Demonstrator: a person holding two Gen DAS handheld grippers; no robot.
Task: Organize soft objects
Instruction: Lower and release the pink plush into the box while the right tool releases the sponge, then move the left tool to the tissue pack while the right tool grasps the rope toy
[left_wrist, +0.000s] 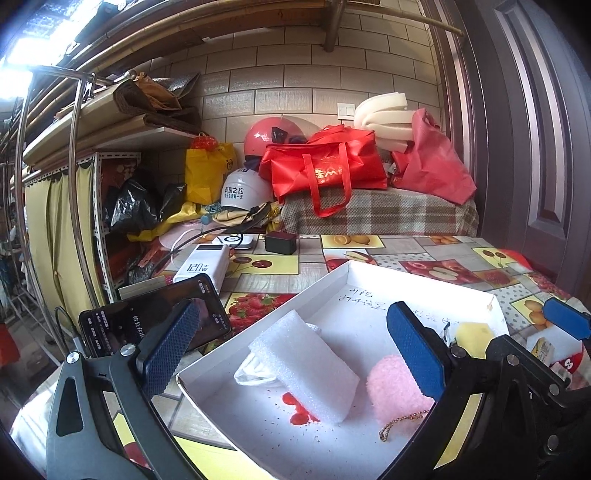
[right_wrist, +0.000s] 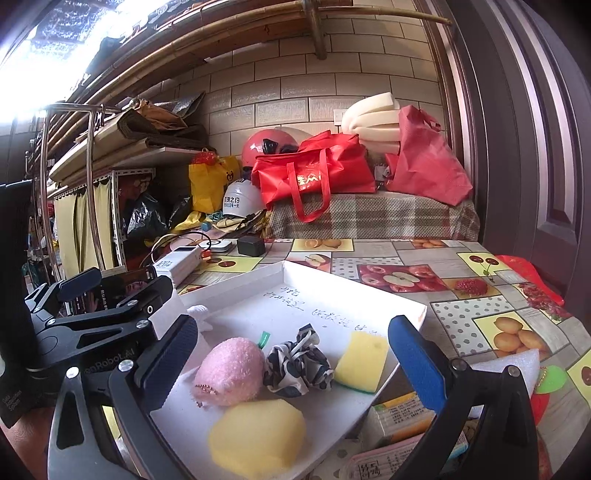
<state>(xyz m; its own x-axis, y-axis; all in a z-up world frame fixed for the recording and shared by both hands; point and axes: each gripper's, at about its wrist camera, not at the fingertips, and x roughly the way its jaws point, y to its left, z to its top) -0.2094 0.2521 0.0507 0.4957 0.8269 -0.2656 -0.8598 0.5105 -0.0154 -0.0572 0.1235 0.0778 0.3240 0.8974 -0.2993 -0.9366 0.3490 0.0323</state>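
Both tongs gape empty over white tray of soft things

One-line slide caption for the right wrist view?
Open right hand-held gripper over a white tray holding a pink plush, patterned scrunchie and two yellow sponges.

— What's behind your worktop?
— You face a grey tiled wall, with a dark panelled door at your right.
— And left?
— Your shelves with yellow curtains; glare pours in overhead.
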